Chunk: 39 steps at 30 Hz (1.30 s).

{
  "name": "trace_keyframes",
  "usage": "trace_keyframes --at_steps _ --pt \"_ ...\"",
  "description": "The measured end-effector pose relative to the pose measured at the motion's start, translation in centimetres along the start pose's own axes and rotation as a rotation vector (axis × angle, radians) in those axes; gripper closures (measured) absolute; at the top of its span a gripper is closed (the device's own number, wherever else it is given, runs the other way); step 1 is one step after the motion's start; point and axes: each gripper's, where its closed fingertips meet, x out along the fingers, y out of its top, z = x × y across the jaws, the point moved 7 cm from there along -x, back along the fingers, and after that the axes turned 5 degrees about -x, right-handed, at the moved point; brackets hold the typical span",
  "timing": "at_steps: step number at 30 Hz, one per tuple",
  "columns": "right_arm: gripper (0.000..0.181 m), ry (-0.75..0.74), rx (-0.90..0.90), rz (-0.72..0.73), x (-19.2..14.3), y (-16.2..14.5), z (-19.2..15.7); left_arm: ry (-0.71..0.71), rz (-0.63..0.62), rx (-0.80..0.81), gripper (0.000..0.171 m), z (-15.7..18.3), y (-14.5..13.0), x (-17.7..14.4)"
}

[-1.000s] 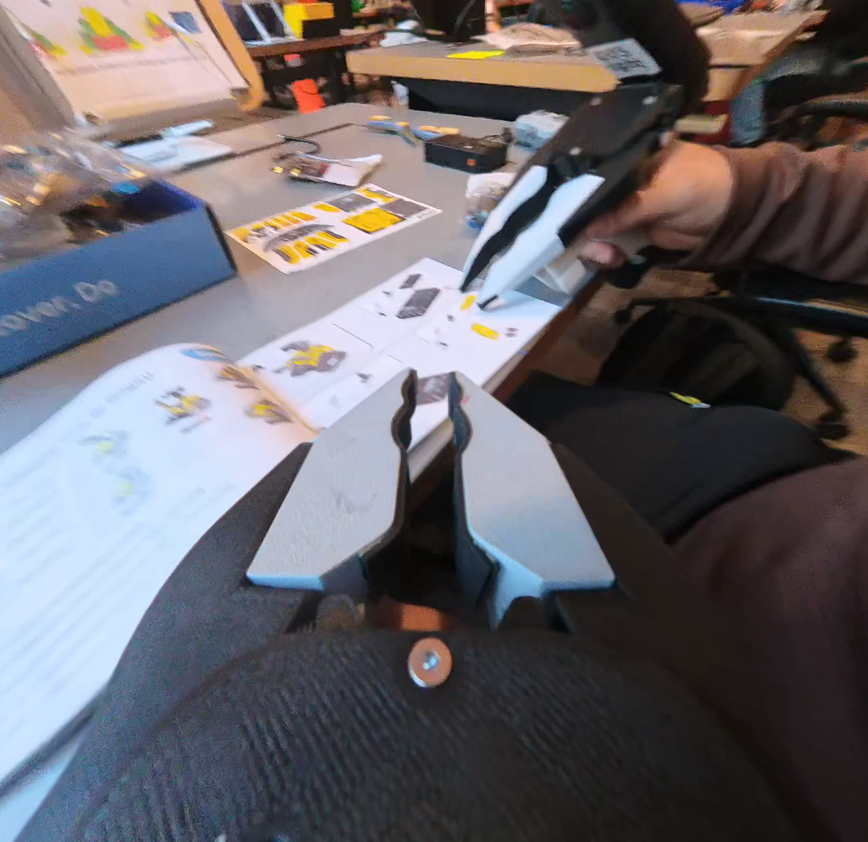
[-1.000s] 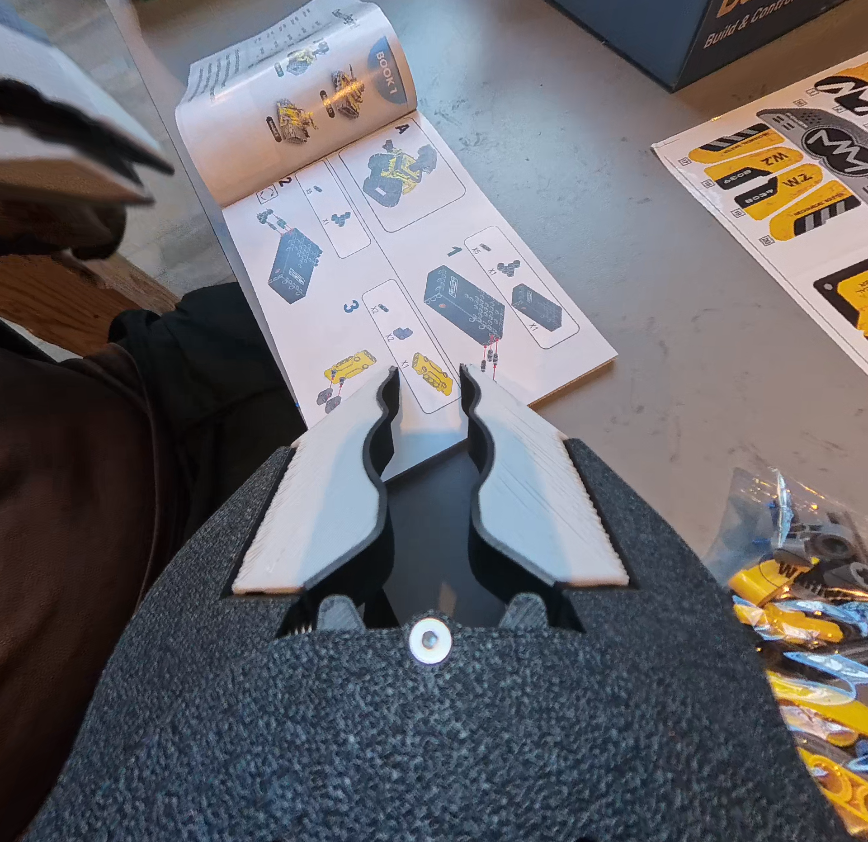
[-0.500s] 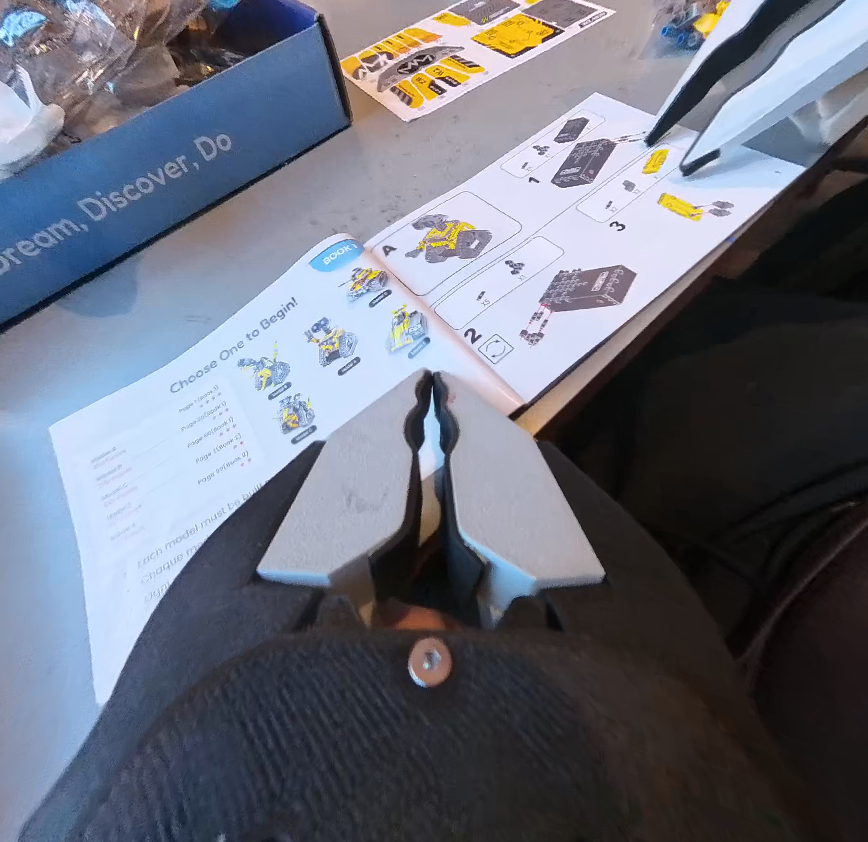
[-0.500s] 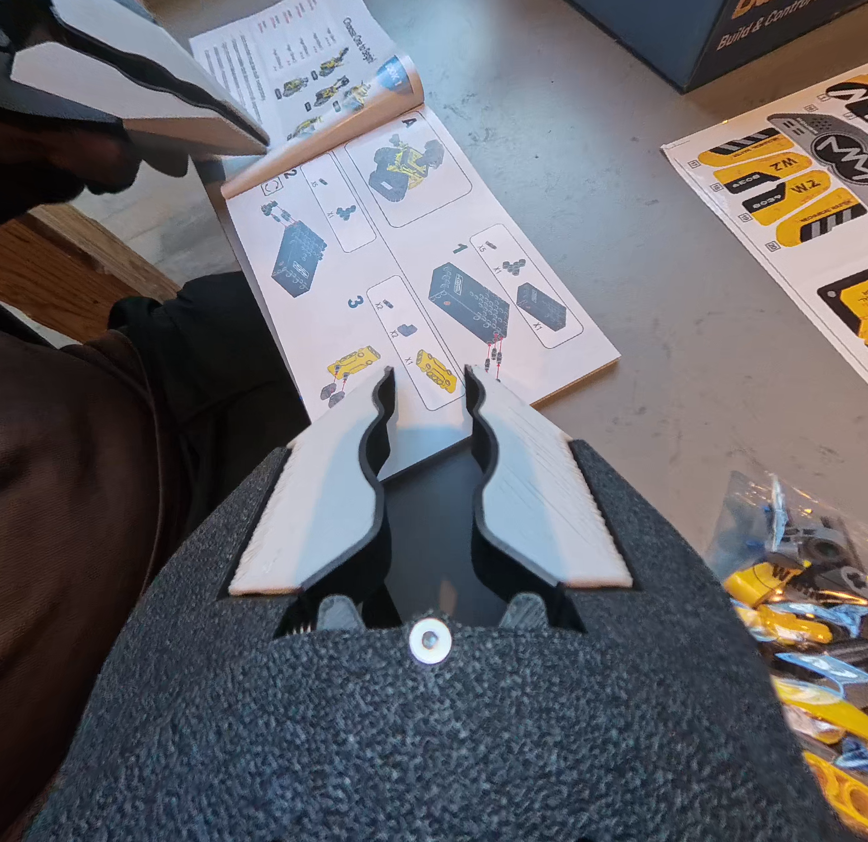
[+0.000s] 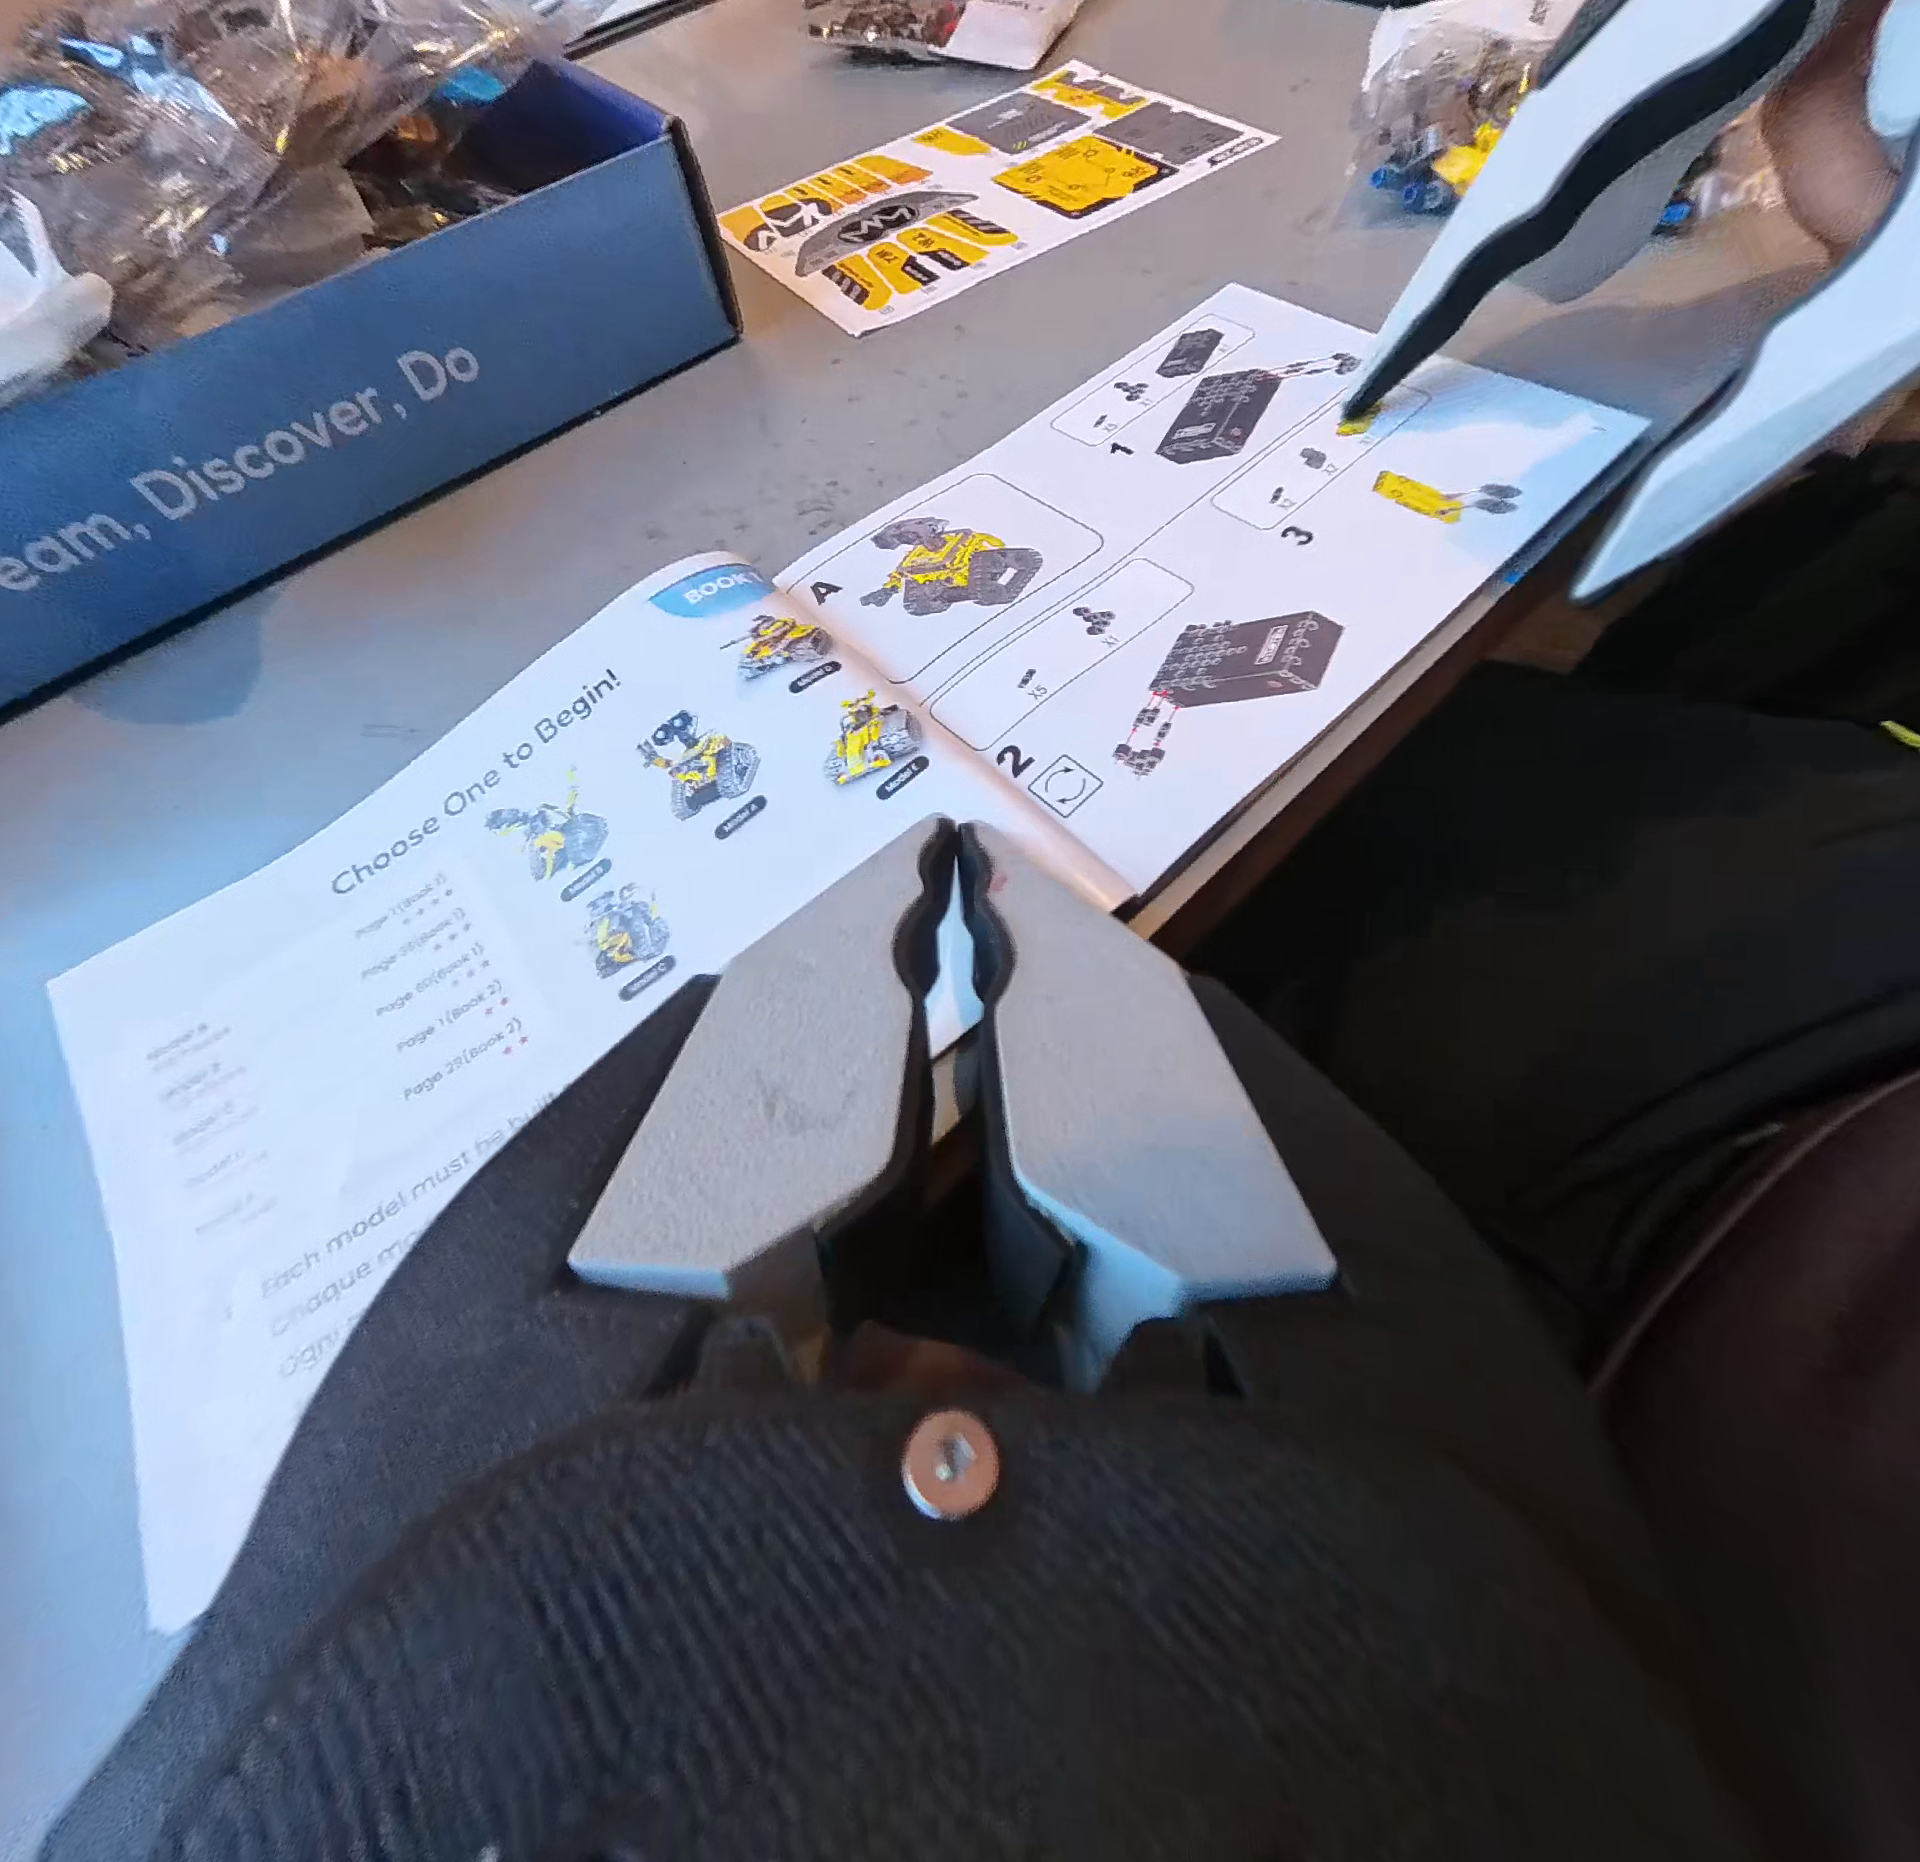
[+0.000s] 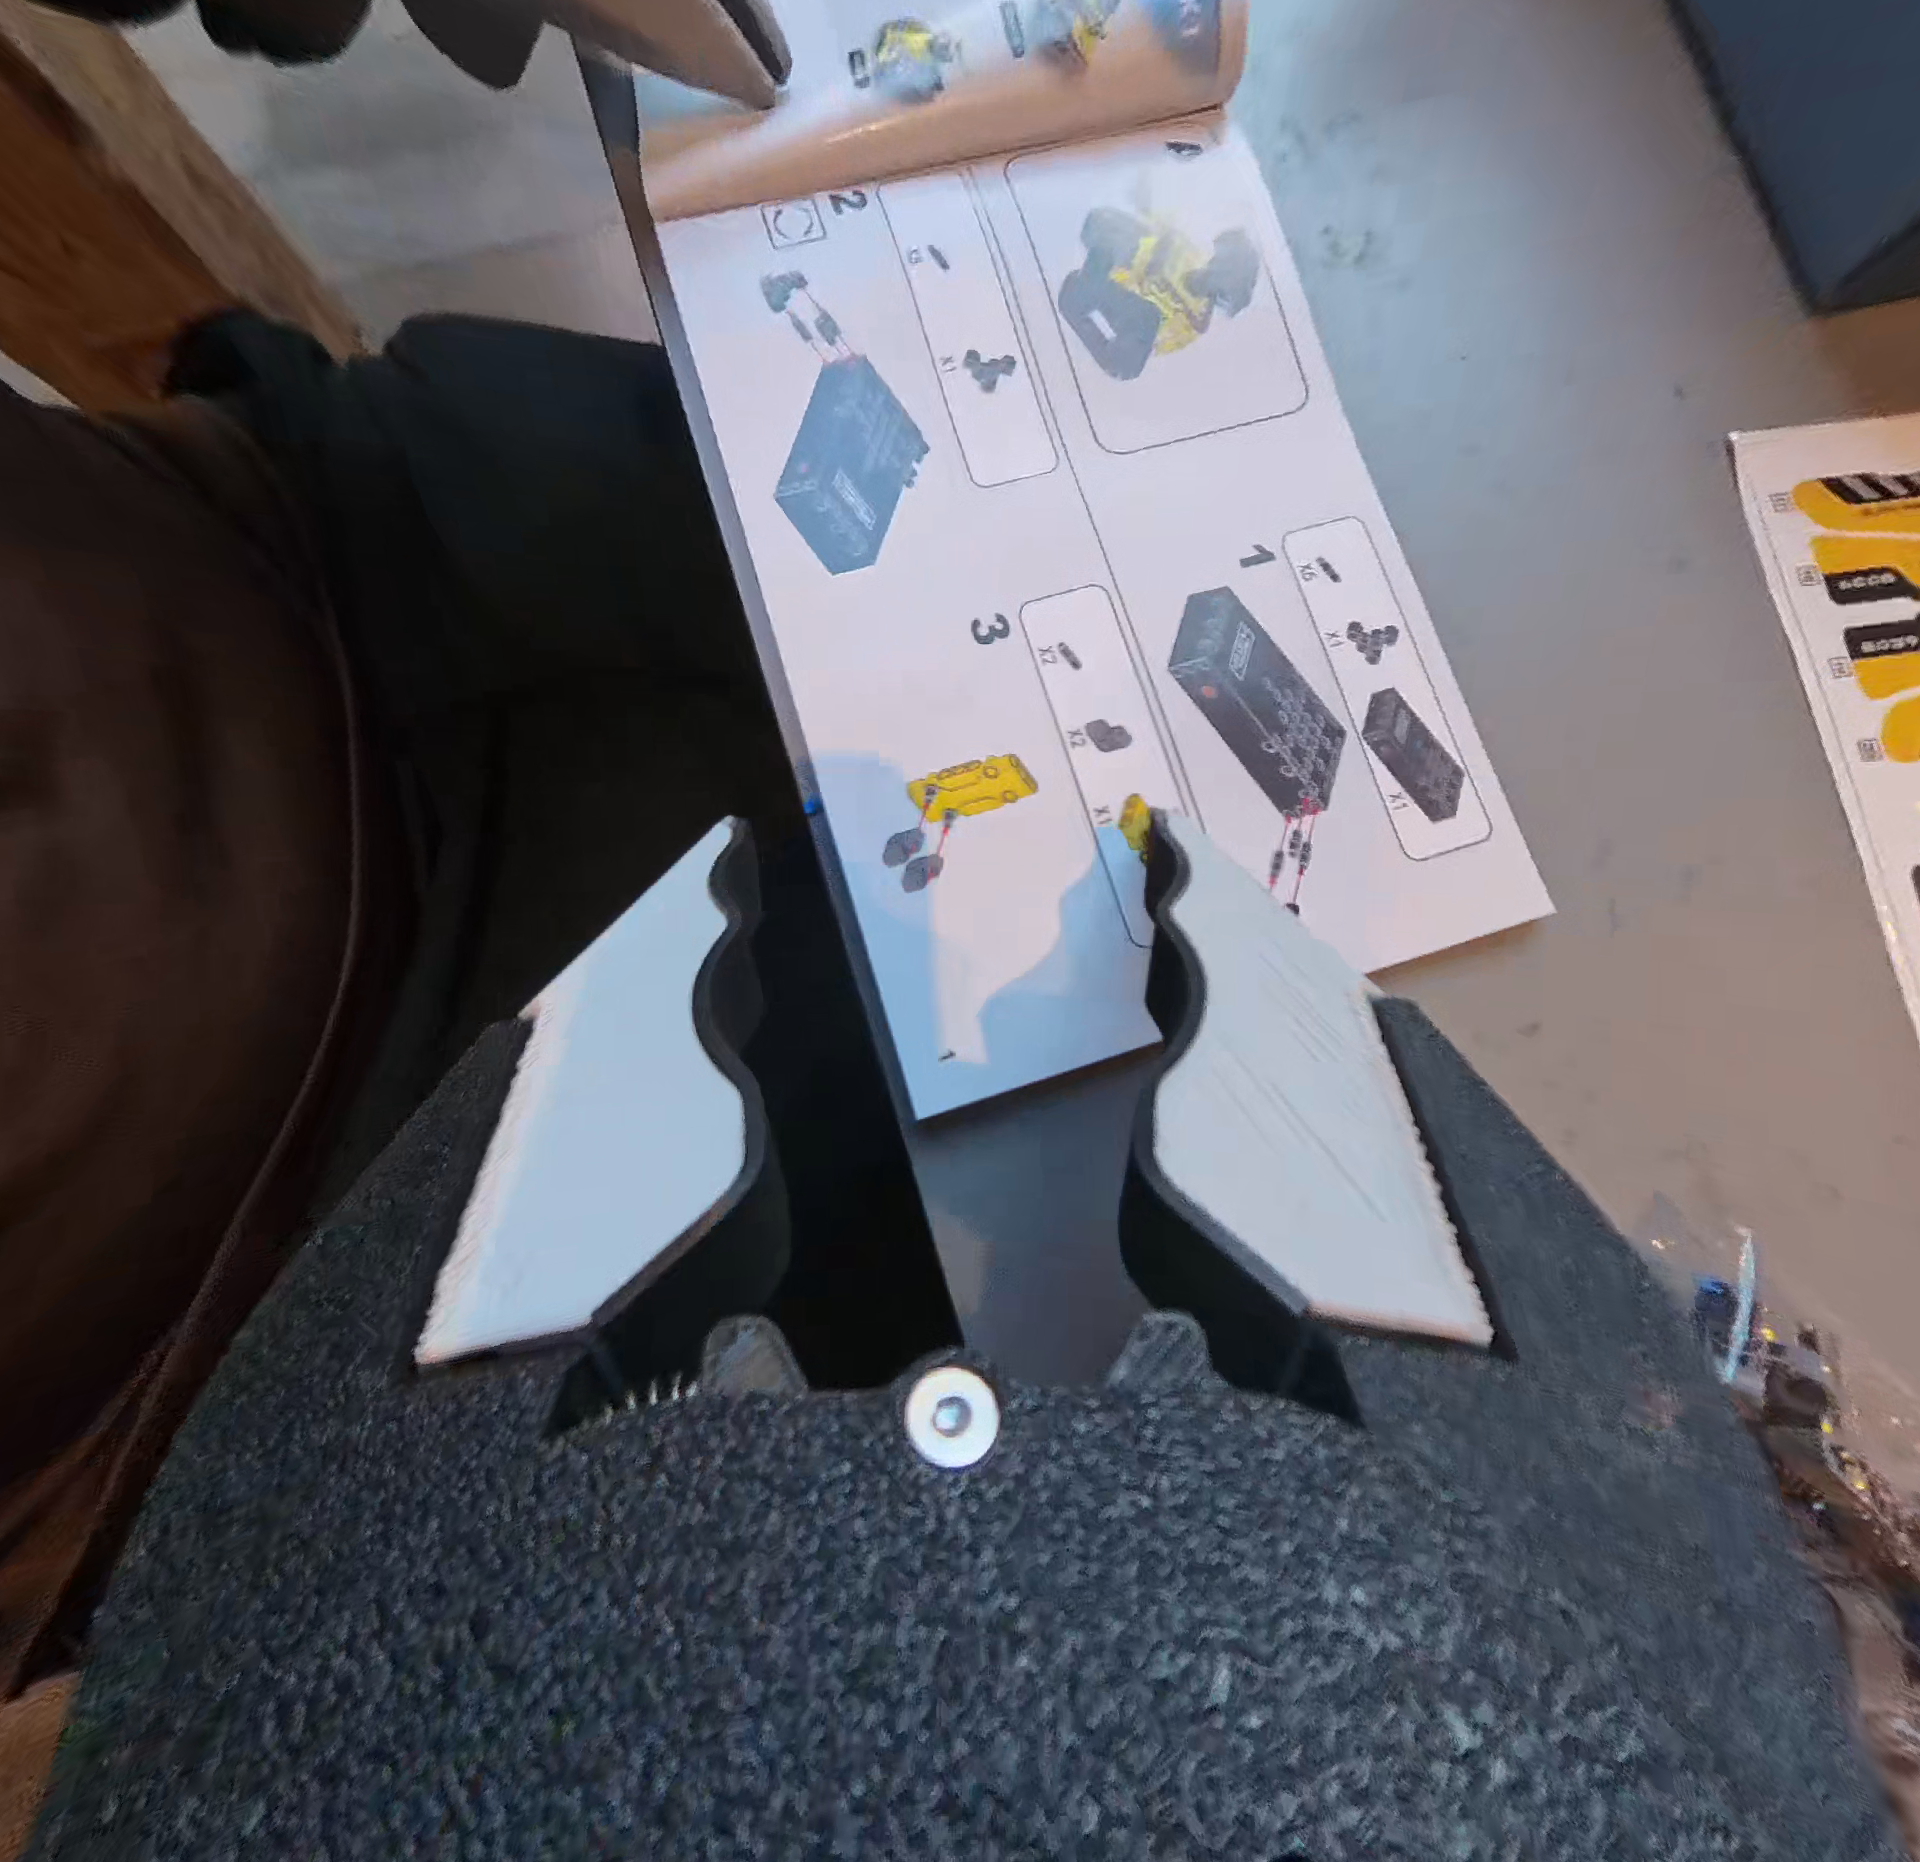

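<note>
Booklet (image 5: 935,607) open at table (image 5: 831,430) near edge; left gripper (image 5: 948,833) jaws closed above it, right gripper (image 6: 945,825) jaws wide, straddling its corner.

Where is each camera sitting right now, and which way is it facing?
Left wrist view: behind the shut left tool, looking across the open booklet at the grey table, with the blue box, sticker sheet and open right tool beyond.
Right wrist view: behind the open right tool, looking down at the booklet at the table edge; dark clothing shows on the left.
Shared: the booklet, table, sticker sheet and each other's tool.
</note>
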Motion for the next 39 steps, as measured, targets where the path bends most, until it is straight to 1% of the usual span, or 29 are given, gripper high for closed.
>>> trace_keyframes --at_steps 3,10,13,15,17,21,27,33,39 --pt "0.106 -0.016 -0.038 -0.037 0.2 0.2 -0.3 -0.016 -0.001 -0.013 0.171 0.1 0.0 0.0" --pt "0.106 -0.008 -0.056 -0.041 0.4 0.4 -0.8 -0.019 -0.009 -0.012 0.171 0.5 -0.2 0.1" --pt "0.111 0.042 -0.039 0.004 0.8 1.1 -1.6 -0.022 -0.013 -0.017 0.171 0.5 -0.2 0.2" --pt "0.118 0.024 -0.047 0.004 1.0 1.4 -1.7 -0.021 -0.014 -0.015 0.171 0.5 -0.3 0.2" --pt "0.120 0.004 -0.066 -0.006 1.1 1.4 -1.6 -0.019 -0.014 -0.012 0.171 0.5 -0.3 0.2" --pt "0.119 0.015 -0.033 0.012 1.1 1.5 -1.6 -0.022 -0.014 -0.016 0.171 0.5 -0.3 0.2" --pt "0.119 0.028 -0.039 0.024 1.8 2.2 -1.9 -0.023 -0.014 -0.017 0.171 0.5 -0.3 0.2" --pt "0.125 0.057 0.017 0.058 2.4 2.9 -1.6 -0.022 -0.013 -0.015 0.171 0.5 -0.3 0.2" --pt "0.127 0.074 0.071 0.091 2.8 3.4 -1.5 -0.027 -0.011 -0.020 0.171 0.5 -0.3 0.2"
